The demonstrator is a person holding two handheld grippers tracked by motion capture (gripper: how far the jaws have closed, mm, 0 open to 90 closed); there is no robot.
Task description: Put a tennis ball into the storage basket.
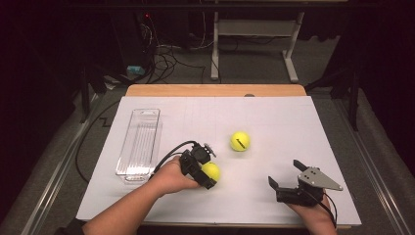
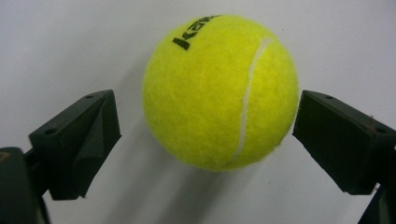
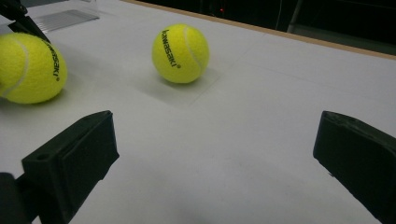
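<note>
Left gripper [image 1: 211, 172]: jaws flank the near tennis ball [image 2: 219, 91], one side touching, one not, at tabletop [image 1: 274, 117] centre.
Right gripper [image 1: 286, 177]: released, at 5 o'clock.
Second ball [image 1: 240, 141]: at 1 o'clock from the first.

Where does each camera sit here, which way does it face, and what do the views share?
High view: above the person's side, looking forward and down on the table; both forearms, left gripper, right gripper, clear tray.
Left gripper view: rides the left gripper, looking down on the near tennis ball between its jaws; the left jaw stands clear of it.
Right gripper view: rides the right gripper, looking low across the table; open jaws.
Shared: the far tennis ball.
</note>
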